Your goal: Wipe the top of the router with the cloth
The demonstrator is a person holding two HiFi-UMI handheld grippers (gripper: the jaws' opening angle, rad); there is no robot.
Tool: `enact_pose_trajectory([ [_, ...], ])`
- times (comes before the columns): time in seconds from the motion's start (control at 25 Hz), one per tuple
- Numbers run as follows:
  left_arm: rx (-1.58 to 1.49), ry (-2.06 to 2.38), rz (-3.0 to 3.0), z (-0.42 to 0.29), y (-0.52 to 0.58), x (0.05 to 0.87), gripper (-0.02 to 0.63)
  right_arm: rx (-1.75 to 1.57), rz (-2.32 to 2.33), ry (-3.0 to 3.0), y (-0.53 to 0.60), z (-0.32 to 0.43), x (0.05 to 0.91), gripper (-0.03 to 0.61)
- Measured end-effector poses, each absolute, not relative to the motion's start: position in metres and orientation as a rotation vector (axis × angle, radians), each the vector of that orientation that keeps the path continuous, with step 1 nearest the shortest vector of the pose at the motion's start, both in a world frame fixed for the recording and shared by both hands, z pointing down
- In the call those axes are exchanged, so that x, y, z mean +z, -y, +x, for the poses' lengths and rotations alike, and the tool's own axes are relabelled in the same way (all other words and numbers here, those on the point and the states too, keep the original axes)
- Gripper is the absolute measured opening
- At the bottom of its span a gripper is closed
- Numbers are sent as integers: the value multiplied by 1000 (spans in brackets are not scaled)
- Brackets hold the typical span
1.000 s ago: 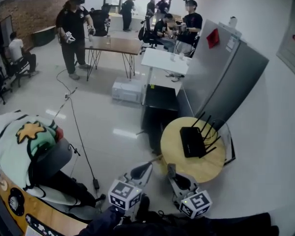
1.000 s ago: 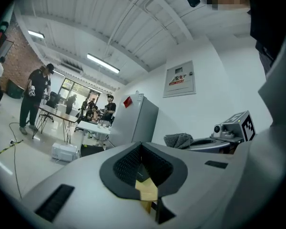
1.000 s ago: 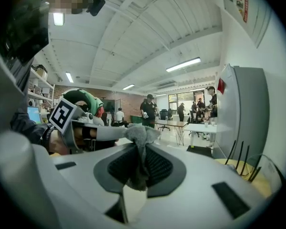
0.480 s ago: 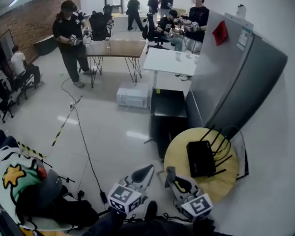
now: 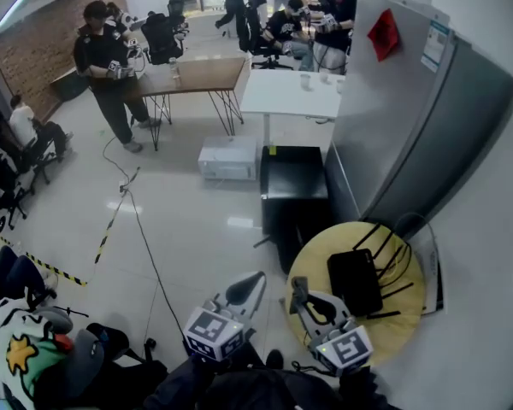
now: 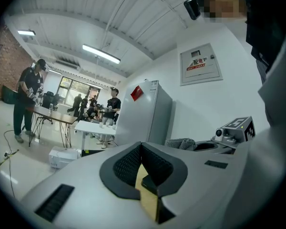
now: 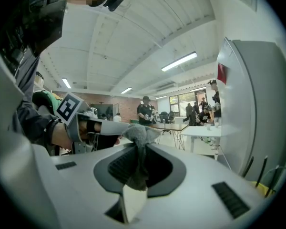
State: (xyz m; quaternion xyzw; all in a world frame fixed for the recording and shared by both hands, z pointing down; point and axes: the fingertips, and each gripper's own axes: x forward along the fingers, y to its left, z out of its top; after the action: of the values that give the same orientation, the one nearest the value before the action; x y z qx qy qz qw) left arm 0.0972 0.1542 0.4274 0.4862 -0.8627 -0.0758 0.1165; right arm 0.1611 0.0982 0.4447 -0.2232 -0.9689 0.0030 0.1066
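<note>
The black router (image 5: 355, 280) lies flat on a round yellow table (image 5: 312, 267), its antennas pointing right. My right gripper (image 5: 299, 295) hovers at the table's near left edge, short of the router. It is shut on a grey cloth (image 7: 141, 136) that bunches up above its jaws in the right gripper view (image 7: 142, 151). My left gripper (image 5: 244, 293) hangs over the floor left of the table. Its jaws are shut with nothing between them (image 6: 141, 149). The cloth (image 6: 182, 143) also shows at the right of the left gripper view.
A black cabinet (image 5: 294, 190) and a tall grey fridge (image 5: 410, 135) stand just behind the table. A white box (image 5: 227, 158) and cables (image 5: 141, 242) lie on the floor. A seated person (image 5: 30, 357) is at the lower left. Several people stand at tables far back.
The head view has swung: table and router now sit lower and further right, nearer the right gripper. Both grippers keep the same pose, the cloth still held.
</note>
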Motion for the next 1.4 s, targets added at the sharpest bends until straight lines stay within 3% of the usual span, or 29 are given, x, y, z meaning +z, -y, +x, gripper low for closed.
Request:
enact_pose_trajectory([
  [0.44,-215,2297,1728,-12,-99,440,2,18,-330,2861,-74,54,463,72],
  [0.88,-183,2041,1979,-124,-111,433,2,117,90,2835,-80,-48,452,72],
  [1.12,-162,1850,2127,-121,-73,434,2,209,328,2805,-58,-44,456,72],
  [1.4,-67,1606,2270,-74,5,456,2,304,629,2781,1,10,473,72],
])
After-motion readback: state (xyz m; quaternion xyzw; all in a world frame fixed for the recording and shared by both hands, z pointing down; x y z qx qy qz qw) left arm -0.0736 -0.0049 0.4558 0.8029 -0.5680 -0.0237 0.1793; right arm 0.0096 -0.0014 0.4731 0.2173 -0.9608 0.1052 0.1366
